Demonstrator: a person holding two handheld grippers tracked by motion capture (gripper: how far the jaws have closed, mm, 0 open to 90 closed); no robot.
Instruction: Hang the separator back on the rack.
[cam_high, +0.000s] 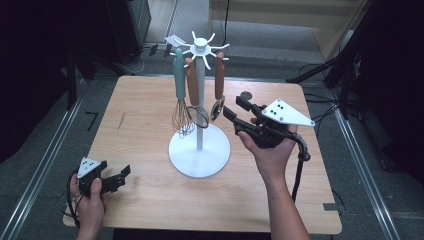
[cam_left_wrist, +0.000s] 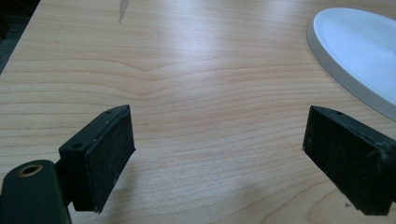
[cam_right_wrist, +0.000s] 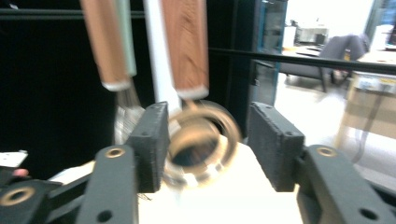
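My right gripper (cam_right_wrist: 208, 144) has its jaws parted around the ring end of a wooden-handled utensil (cam_right_wrist: 198, 140), pads not pressing it. It hangs on the white utensil stand (cam_high: 199, 150) mid-table, beside a whisk (cam_high: 181, 107). Left gripper (cam_high: 116, 179) sits open, near left.

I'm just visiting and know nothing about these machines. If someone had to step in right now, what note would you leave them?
Right tool: jaws apart, level with the metal bowl of the wooden-handled spoon; the bowl sits between the jaws, and the picture is too blurred to show contact.
Left tool: open, nothing in it, low over the light wooden table at its near left corner.
Things: the spoon, a teal-handled whisk and a second wooden-handled utensil all hang on the white round-based utensil stand.
Done: all three are hung.
Left: probably only drawing the right tool clear.
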